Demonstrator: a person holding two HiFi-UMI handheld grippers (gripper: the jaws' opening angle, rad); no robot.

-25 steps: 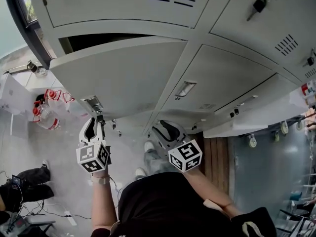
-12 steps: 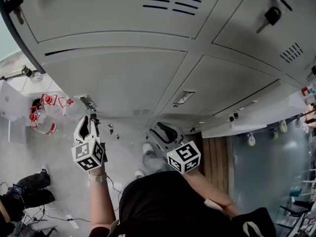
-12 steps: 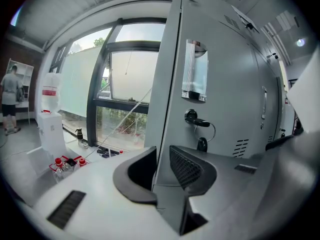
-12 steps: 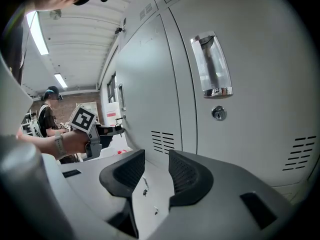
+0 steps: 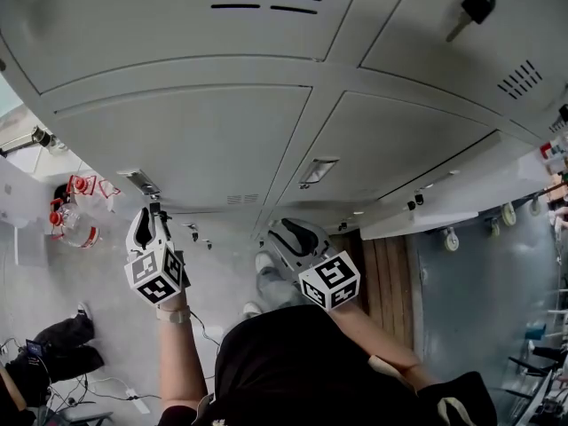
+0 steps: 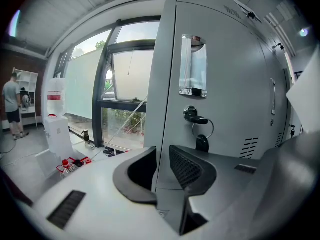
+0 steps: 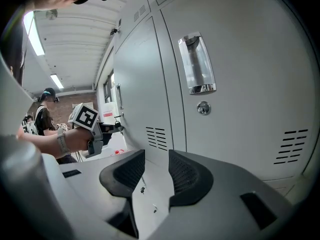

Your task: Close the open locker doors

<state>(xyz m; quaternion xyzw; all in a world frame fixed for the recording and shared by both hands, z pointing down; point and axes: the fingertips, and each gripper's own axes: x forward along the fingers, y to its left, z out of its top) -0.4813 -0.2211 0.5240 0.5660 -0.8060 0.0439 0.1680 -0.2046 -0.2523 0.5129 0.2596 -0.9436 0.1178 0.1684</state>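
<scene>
Beside left gripper [image 5: 147, 223], grey locker door [image 5: 191, 140] seemingly flush, key [image 6: 196, 117] inserted

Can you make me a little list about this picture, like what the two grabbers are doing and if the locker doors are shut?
left gripper: jaws a little apart, holding nothing
right gripper: jaws a little apart, holding nothing
grey metal locker door: in front of the left gripper, looks shut
black-headed key on a ring: in that door's lock
pale grey door at far right: seems to stand open
clear bottles with red caps: on the floor, left side
</scene>
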